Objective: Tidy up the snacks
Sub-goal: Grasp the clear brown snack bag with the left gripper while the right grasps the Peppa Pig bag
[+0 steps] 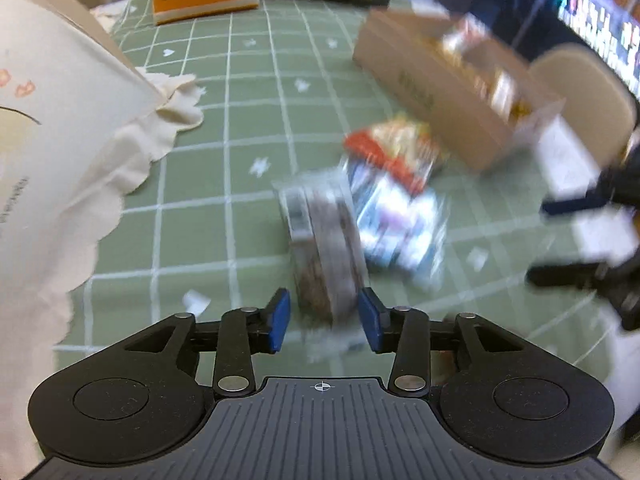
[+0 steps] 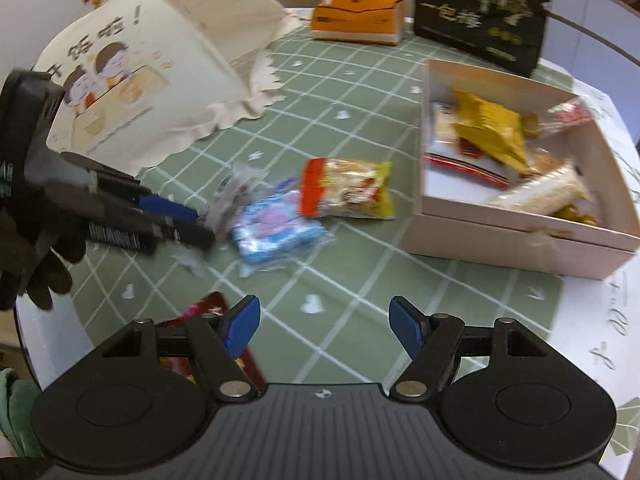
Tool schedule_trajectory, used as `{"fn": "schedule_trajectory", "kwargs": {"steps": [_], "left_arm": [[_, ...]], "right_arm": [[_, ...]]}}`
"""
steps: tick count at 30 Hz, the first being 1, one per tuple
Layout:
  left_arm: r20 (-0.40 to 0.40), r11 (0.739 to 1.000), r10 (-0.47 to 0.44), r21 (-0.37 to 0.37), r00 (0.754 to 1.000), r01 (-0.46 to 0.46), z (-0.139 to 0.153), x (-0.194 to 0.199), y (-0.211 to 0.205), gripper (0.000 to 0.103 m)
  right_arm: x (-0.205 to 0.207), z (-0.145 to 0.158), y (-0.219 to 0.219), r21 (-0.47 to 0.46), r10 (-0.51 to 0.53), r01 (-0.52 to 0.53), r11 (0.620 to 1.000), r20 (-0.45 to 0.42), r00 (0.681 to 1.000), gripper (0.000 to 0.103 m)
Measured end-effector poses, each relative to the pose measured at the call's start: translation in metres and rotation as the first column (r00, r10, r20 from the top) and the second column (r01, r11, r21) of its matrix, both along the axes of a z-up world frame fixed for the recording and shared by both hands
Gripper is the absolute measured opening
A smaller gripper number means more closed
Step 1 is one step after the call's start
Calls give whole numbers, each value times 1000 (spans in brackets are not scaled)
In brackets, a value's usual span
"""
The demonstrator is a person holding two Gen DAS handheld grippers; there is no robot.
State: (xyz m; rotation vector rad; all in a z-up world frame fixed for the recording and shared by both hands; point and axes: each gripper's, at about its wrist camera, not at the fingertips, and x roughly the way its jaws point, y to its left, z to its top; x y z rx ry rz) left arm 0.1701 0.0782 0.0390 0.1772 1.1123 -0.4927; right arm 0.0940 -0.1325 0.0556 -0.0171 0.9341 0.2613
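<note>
- Rightward on the green checked cloth [image 2: 352, 92] sits an open cardboard box [image 2: 520, 236], lid off, holding snacks: a yellow pack [image 2: 490, 130], a pale long pack [image 2: 540, 194] at its near wall, a red-edged pack [image 2: 464, 164] under them, and more wrappers too jumbled to tell.
- Three loose snacks lie beside the box on the cloth: a red-and-yellow bag [image 2: 346, 188], a blue-and-pink pack [image 2: 276, 226] touching it, and a clear brownish pack [image 1: 324, 252].
- Left gripper [image 1: 325, 318] has its blue pads spread, the clear pack's near end between them; blur hides whether they touch it.
- Right gripper [image 2: 324, 326] hangs over bare cloth, jaws wide, nothing between them.
- A dark red wrapper [image 2: 208, 312] shows under the right gripper's left finger, mostly hidden.
- Behind stand a cream food cover [image 2: 160, 80], an orange tissue box [image 2: 358, 20] and a black bag [image 2: 480, 16].
- Left wrist view is smeared; labels there are unreadable.
- A black-gloved hand [image 2: 44, 264] is cut off at the right view's left edge.
</note>
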Motion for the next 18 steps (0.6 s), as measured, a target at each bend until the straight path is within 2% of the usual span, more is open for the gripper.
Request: {"fn": "schedule_trajectory", "kwargs": {"steps": [2,3,7,9,12,14,15,18], "left_arm": [[40,997,41,56,998,-44,0,-6,6,44],[45,996,71,54,996,-74,1,-7,12,41],[14,983,171,-64,985,-170,10,-10,38,41],[16,983,165,-85,986,-163,17,-17,40,41],[-10,988,97,-118,995,-97,22,-30,34,41],[-33,989,65,-130,997,-69,21,-37,29,41],[-39,990,58,-129,998,-63,20,-40,27,41],[-16,986,120,-118,993,-122,17,-39,29,41]], "right_arm": [[6,-2,13,-34,30,-29,999,21,999,76],[11,-3,21,-60,50,-48,997,38,998,77],[35,-16,56,-180,132,-115,977,82,988,79],[48,-26,71,-220,164,-143,965,81,983,79],[60,-39,82,-269,174,-145,952,86,981,82],[62,-38,76,-233,149,-127,964,81,986,82],[62,-38,70,-192,128,-116,975,55,990,73],[49,-27,47,-75,82,-81,994,11,997,61]]}}
